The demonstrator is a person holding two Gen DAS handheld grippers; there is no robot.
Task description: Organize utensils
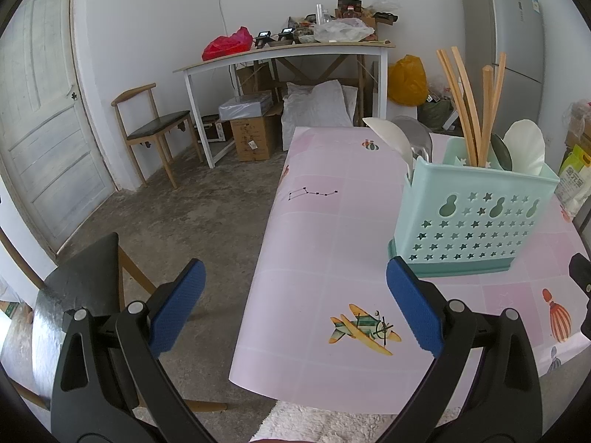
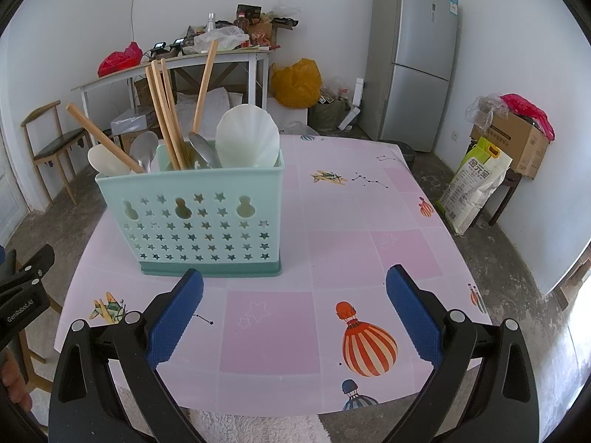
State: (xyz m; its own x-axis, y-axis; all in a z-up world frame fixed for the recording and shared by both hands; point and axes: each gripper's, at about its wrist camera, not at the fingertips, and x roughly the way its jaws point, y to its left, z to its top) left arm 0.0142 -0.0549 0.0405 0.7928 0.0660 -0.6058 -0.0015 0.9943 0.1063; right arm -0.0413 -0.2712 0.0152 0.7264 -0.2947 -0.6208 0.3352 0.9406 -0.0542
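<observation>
Mint plastic caddy (image 2: 192,217) is sitting mid-table on pink cloth (image 2: 369,229), chopsticks (image 2: 166,110) and spoons (image 2: 247,138) sticking out; left gripper (image 1: 295,310) and right gripper (image 2: 295,313) are hovering near, both spread apart, empty.

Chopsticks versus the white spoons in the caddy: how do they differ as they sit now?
The chopsticks are thin tan wooden sticks; the spoons are broad, white and rounded. The chopsticks rise far above the caddy rim and splay at different angles, one leaning hard left; the spoons show only their bowls just above the rim. Both stand inside the caddy, handles down, touched by neither gripper.
</observation>
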